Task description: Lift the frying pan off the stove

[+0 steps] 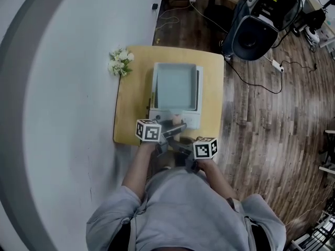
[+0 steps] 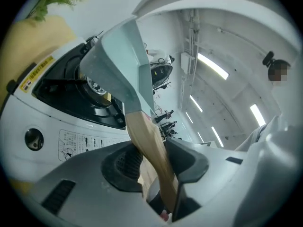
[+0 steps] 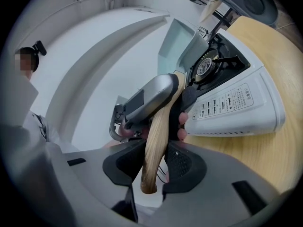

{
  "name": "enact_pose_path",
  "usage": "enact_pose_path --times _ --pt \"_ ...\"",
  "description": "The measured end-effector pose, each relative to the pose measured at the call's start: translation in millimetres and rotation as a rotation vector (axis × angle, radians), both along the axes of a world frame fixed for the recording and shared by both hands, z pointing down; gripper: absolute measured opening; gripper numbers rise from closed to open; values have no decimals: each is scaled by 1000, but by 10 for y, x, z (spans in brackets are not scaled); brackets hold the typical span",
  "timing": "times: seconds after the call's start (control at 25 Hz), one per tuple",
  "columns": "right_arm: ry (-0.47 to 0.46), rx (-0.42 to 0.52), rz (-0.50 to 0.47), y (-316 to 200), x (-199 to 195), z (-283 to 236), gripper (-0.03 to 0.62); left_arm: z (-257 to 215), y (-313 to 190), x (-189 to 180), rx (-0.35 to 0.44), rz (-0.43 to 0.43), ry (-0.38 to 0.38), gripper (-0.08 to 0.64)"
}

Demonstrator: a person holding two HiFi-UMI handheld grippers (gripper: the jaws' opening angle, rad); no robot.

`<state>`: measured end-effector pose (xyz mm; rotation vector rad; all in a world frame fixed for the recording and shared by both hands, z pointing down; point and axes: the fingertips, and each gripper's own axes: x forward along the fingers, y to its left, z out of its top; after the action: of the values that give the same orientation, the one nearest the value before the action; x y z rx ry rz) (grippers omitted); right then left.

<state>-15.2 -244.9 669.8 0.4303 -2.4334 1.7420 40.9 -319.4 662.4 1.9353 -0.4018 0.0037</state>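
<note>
A square pale-green frying pan (image 1: 175,85) sits over the white portable gas stove (image 1: 191,120) on the wooden table. Its wooden handle (image 2: 149,145) points toward me. My left gripper (image 2: 151,167) is shut on the handle close to the pan. In the left gripper view the pan's underside (image 2: 120,60) stands a little above the black burner (image 2: 97,86). My right gripper (image 3: 154,167) is shut on the handle's end (image 3: 156,145), just behind the left gripper (image 3: 151,100). In the head view both grippers, left (image 1: 168,130) and right (image 1: 179,141), meet at the stove's near edge.
White flowers (image 1: 120,61) lie at the table's (image 1: 133,103) far left corner, against a curved white wall. A large black bag (image 1: 261,20) and cables (image 1: 261,82) lie on the wood floor to the right. The stove's knob (image 2: 34,138) faces me.
</note>
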Motion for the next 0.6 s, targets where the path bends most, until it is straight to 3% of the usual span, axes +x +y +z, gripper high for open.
enact_pose_path --times 0.6 --pt "-25 164 0 760 -123 -297 112 -406 793 -102 147 48 -20 147"
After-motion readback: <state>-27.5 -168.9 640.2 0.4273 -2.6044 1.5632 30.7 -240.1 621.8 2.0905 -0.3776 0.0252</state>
